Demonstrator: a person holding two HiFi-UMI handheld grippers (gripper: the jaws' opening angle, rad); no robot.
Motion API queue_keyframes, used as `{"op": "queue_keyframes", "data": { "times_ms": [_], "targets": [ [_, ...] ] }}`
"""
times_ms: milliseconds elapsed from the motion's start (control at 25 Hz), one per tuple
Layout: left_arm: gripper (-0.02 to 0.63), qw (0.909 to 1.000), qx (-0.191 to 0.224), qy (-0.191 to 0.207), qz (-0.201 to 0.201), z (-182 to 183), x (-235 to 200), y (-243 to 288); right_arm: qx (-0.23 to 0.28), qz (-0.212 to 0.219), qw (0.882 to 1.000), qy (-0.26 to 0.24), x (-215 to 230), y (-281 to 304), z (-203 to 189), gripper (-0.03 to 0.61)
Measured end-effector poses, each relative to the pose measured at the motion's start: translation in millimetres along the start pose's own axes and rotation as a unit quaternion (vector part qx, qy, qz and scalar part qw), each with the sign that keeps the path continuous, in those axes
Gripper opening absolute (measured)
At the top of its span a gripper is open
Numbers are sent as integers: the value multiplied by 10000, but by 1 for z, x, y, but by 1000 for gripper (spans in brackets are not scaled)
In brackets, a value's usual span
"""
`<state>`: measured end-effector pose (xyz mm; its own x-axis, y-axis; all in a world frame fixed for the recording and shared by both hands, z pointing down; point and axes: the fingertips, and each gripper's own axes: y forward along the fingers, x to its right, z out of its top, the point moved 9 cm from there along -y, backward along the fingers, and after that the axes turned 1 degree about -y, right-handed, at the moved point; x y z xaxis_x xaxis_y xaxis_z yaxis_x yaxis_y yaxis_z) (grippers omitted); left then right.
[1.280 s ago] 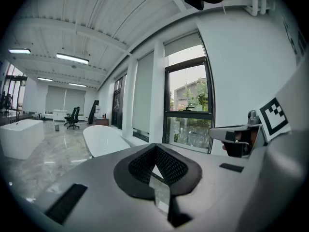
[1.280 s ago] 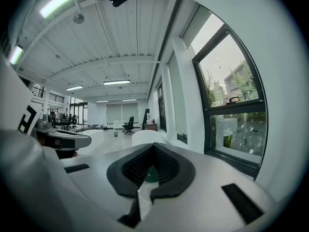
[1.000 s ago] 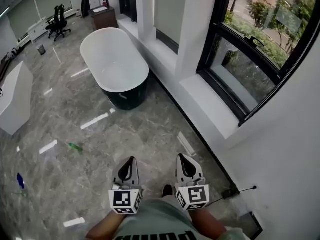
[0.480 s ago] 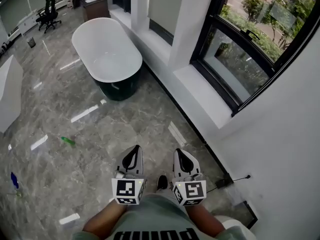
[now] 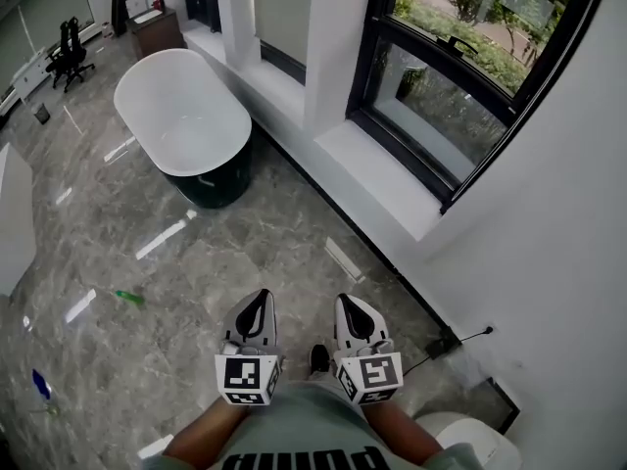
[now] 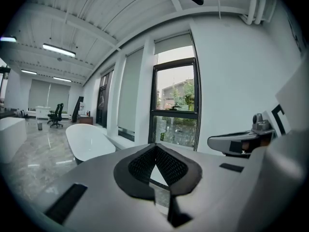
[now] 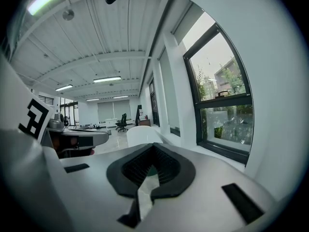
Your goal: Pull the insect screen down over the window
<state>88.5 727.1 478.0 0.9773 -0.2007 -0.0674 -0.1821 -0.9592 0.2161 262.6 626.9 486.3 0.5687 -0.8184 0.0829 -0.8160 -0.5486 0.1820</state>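
A black-framed window point(image 5: 460, 76) stands in the white wall at the upper right of the head view, above a white sill point(image 5: 377, 179); greenery shows through the glass. It also shows ahead in the left gripper view as the window point(image 6: 175, 105) and at the right of the right gripper view as the window point(image 7: 219, 110). No screen edge can be made out. My left gripper point(image 5: 251, 313) and right gripper point(image 5: 353, 311) are held side by side low in front of the person, well short of the window. Both are shut with nothing between the jaws.
A white oval bathtub point(image 5: 184, 116) with a dark base stands on the grey marble floor point(image 5: 196, 262) to the left of the window wall. A white pillar point(image 5: 333, 37) divides the windows. Office chairs point(image 5: 67, 47) stand far back. A cable and socket point(image 5: 460, 339) lie at the wall foot.
The view has swung toward the window wall: the bathtub has slid left and the window has come closer. Both grippers stay shut and side by side.
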Motion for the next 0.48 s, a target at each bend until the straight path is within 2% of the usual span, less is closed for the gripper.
{"op": "queue_keyframes", "data": {
  "times_ms": [480],
  "targets": [
    [12, 9997, -94, 244, 16, 5, 56, 63, 145, 36, 9998, 111, 88, 10, 2, -6]
  ]
}}
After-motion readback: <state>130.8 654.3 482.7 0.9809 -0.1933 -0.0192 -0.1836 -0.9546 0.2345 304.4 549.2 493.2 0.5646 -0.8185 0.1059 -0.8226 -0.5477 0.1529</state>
